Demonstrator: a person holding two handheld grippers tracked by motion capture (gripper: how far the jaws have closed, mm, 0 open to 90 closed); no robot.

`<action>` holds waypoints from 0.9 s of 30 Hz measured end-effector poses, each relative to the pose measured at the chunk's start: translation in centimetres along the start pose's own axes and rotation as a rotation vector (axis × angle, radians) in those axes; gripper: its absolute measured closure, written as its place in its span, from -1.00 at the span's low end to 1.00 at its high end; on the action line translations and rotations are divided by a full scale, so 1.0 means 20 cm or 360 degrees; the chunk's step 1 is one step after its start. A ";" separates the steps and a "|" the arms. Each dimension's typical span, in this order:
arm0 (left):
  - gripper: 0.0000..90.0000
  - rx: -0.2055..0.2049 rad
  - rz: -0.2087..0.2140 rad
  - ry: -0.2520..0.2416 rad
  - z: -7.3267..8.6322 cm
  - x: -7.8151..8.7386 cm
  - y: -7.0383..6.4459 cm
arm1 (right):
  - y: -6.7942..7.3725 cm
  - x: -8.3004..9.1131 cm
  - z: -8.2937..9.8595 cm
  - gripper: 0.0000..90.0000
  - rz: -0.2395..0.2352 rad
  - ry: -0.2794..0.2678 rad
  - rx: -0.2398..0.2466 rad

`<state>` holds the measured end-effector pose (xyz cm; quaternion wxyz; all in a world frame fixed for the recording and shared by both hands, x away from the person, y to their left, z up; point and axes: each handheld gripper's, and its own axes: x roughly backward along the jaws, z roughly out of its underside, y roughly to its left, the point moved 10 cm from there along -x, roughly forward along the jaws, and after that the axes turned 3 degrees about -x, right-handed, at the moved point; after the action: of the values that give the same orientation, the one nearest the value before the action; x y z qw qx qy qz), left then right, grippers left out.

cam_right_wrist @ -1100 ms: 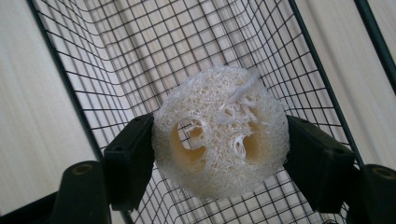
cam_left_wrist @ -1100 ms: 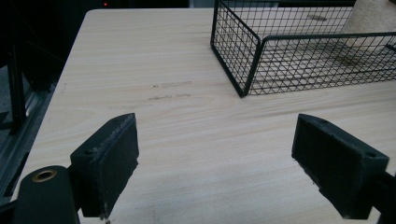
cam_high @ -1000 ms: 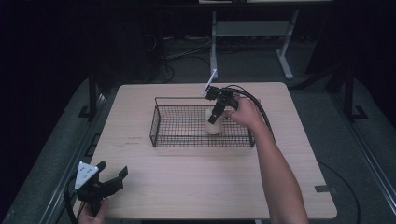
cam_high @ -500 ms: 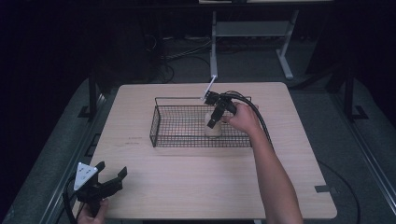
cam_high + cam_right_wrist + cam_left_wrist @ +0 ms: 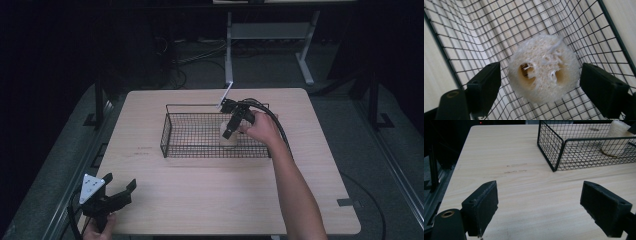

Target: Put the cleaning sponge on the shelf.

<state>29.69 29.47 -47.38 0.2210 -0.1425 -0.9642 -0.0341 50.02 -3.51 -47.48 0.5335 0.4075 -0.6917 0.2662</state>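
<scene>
Dark floor surrounds a pale wooden bench (image 5: 210, 200) in the high view. At frame centre a wire basket (image 5: 190, 135) holds a loofah piece (image 5: 544, 68) standing near its right end. The right claw (image 5: 231, 131) hangs over it, jaws wide, touching nothing: placing looks done, only withdrawal left. The left claw (image 5: 120, 192) idles wide at lower left.

Looking straight down on a pale, fibrous loofah piece (image 5: 543, 68) with two holes in its top, standing on the mesh floor of a black wire basket (image 5: 469, 32), flanked by the right gripper (image 5: 541, 87)'s parted black jaws, neither pad touching it, light wooden tabletop (image 5: 434, 67) beyond the wires.
</scene>
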 end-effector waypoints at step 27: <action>-0.69 0.0004 -0.0004 -0.0004 0.00 0.00 0.00 | 0.04 0.18 0.04 -0.67 0.0011 -0.0082 0.0042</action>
<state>29.70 29.54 -47.33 0.2198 -0.1409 -0.9648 -0.0329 48.51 -4.65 -44.28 0.5091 0.4186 -0.7032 0.2665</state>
